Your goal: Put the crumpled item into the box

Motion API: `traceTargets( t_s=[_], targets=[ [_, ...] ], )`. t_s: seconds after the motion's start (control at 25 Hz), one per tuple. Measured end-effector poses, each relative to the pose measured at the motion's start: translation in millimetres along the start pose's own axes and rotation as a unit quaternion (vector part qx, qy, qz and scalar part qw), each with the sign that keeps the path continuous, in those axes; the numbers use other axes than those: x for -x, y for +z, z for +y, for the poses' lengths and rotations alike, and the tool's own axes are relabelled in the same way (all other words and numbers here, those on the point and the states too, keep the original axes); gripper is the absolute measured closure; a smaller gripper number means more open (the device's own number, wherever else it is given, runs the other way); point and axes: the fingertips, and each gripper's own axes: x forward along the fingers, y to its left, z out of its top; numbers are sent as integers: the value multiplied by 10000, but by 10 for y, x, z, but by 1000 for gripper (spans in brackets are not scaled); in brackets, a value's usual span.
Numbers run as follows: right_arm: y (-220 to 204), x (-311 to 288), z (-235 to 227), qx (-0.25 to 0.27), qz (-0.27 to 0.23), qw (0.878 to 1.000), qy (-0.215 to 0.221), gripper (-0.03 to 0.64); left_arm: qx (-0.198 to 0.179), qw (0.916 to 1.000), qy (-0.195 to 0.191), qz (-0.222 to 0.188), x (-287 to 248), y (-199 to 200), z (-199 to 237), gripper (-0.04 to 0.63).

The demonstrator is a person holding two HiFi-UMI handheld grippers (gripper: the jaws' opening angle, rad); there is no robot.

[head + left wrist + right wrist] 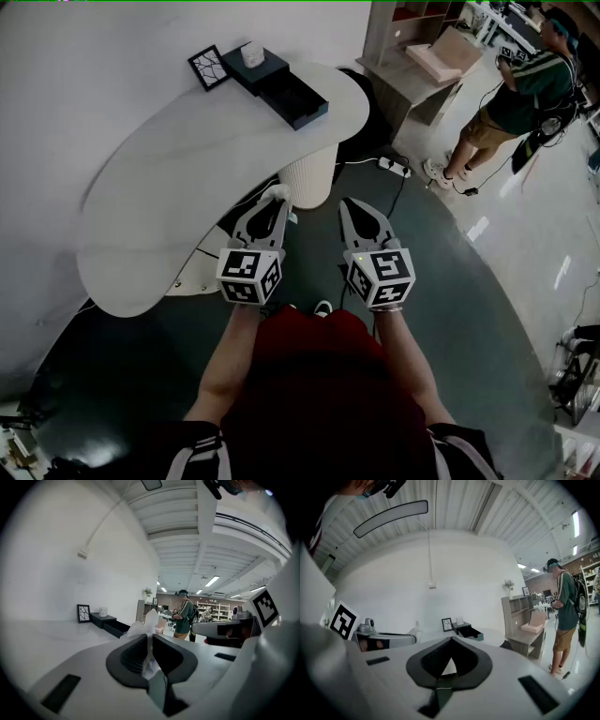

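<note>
Head view: a person in a red top looks down at two handheld grippers, each with a marker cube, at the centre of the frame. The left gripper (277,198) has its jaws pressed onto a crumpled white item (278,192), which shows at their tips just in front of the near edge of a curved white table (169,187). The right gripper (353,208), just beside it, is over the dark floor with its jaws together and nothing between them. On the table at the upper centre lies a dark box (296,99) with its open compartment facing up, well apart from the crumpled item. A small white container (251,54) stands on the box's far end and a picture frame (207,67) stands to its left. Another person (520,89) stands at the upper right.

Left gripper view: the dark jaws at the lower centre pinch the crumpled white item (147,623), which sticks up above their tips. The dark box (115,627) and the picture frame (83,613) sit beyond on the table at the centre left. The other person (183,616) stands right of centre.

Right gripper view: the jaws of the right gripper (451,642) meet at their tips at the lower centre, holding nothing. The dark box (470,632) lies just above them in the frame, far off.
</note>
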Motion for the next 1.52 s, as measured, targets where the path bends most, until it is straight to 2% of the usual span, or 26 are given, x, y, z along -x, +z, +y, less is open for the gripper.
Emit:
traceTargets(
  t_s=[0.32, 0.76, 1.08, 1.52],
  targets=[
    [-98, 35, -88, -104, 83, 9999, 84, 601, -18, 10000, -11, 16, -53, -20, -130, 541],
    [-169, -59, -277, -299, 139, 9994, 87, 601, -187, 9997, 168, 6, -156, 36, -156, 543],
    [-135, -247, -342, -291, 148, 9994, 69, 601, -153, 9997, 202, 65, -359, 73, 11, 541],
    [-20, -881, -632, -219, 286, 9993, -69, 601, -13, 9998, 137, 117, -989, 147, 444, 541]
  ],
)
